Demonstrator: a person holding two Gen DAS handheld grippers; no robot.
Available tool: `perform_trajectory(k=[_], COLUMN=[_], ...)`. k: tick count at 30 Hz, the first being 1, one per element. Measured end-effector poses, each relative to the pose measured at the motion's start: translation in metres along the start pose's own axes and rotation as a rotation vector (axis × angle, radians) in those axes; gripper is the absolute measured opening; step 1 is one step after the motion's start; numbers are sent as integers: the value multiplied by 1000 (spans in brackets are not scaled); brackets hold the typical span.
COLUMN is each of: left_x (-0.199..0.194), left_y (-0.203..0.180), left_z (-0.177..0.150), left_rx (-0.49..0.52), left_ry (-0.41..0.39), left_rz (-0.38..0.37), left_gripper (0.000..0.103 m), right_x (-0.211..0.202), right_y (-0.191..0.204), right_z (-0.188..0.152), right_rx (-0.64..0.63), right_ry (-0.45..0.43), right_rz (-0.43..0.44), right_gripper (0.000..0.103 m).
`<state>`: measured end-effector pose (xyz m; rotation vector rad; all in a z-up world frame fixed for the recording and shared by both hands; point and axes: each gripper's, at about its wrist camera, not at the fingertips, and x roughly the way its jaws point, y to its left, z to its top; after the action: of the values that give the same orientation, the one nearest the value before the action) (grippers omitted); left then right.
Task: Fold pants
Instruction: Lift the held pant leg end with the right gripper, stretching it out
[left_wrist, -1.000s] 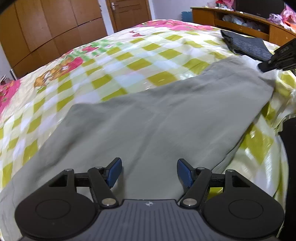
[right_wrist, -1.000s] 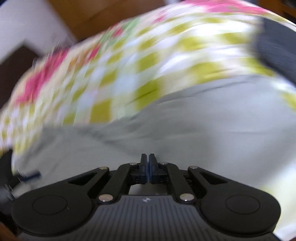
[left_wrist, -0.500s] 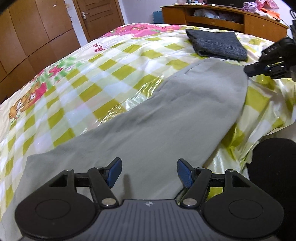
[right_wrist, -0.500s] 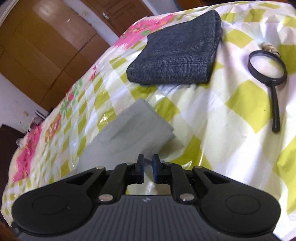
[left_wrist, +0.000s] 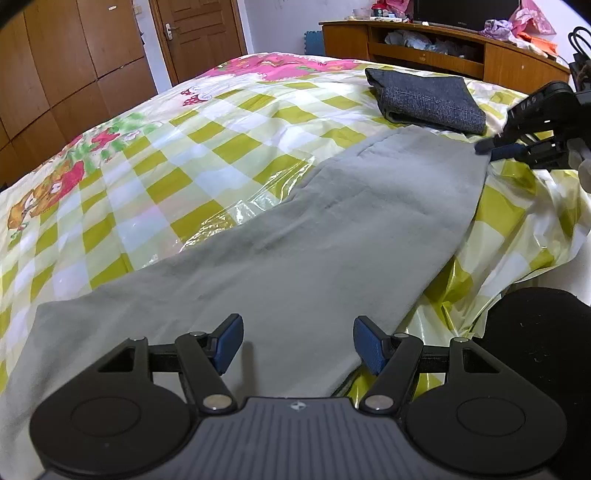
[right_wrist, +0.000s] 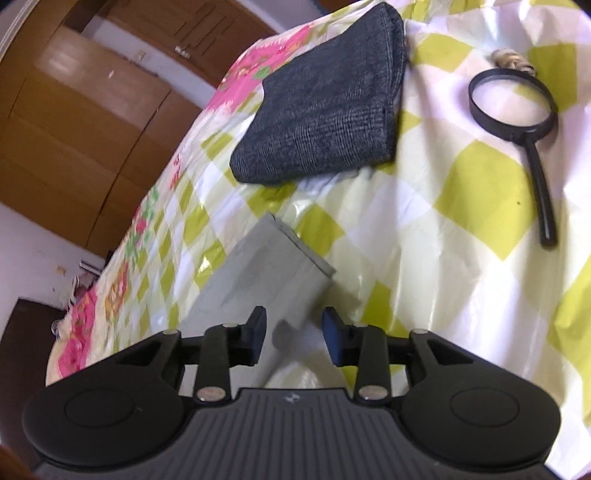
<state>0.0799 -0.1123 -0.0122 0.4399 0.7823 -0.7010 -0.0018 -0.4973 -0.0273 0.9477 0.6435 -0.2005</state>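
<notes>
Grey pants (left_wrist: 303, 236) lie flat and lengthwise along the near edge of a bed with a yellow-checked plastic cover (left_wrist: 184, 155). My left gripper (left_wrist: 298, 343) is open and empty just above the pants' near part. My right gripper (right_wrist: 294, 332) is open and empty over the pants' far end (right_wrist: 266, 273); it also shows in the left wrist view (left_wrist: 498, 147) at that end's corner.
A folded dark grey garment (left_wrist: 424, 99) lies beyond the pants; it also shows in the right wrist view (right_wrist: 325, 103). A black magnifying glass (right_wrist: 517, 122) lies to the right. Wooden wardrobes (left_wrist: 74, 74), a door and a wooden shelf unit (left_wrist: 443, 40) surround the bed.
My right gripper has opened from shut and let go of the pants' far end, which now lies flat. The left gripper stayed open.
</notes>
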Motion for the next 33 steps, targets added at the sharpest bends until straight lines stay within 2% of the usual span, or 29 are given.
perform_trajectory(k=[3,6,10,12,14,18,22,25,27,29,33], left_x=[-1,-2,-6,-8,-6,-5,-21,-29,-20,-5,5], left_y=[1,1,1,2,2,1,3,4,3,-2,-7], left_z=[-1,1,3,3,3,8,18,19,15,7,-5], left_rx=[-7,-2,-1,-7,-7,11,12,3,3,17,17], left_ry=[-3,-11,-25,-32,-33,-36,-86,-114,-88,-37,9], left_rz=[-3,-3,1,0,-7,-5,31,32,20,17,0], left_gripper=[78,78,78,78,78,78,78,78,78,78,78], right_x=[2,0,0,-2,-4,-1,6,-18,-34,-34,8], right_y=[6,12,40,50,56,49,72,100,103,87,30], right_z=[1,3,13,19,21,25,40,48,43,32,13], right_rx=[-7,-25,-142,-165,-195,-155,-130,-172,-204,-208,-108], right_ry=[-4,-22,-33,-35,-29,11,-5,-97,-156,-170,-40], right_rz=[-20,-24,-32,-12,-29,-25,91,259,293,261,22], right_gripper=[3,3,3,3,3,3,3,2,2,2,3])
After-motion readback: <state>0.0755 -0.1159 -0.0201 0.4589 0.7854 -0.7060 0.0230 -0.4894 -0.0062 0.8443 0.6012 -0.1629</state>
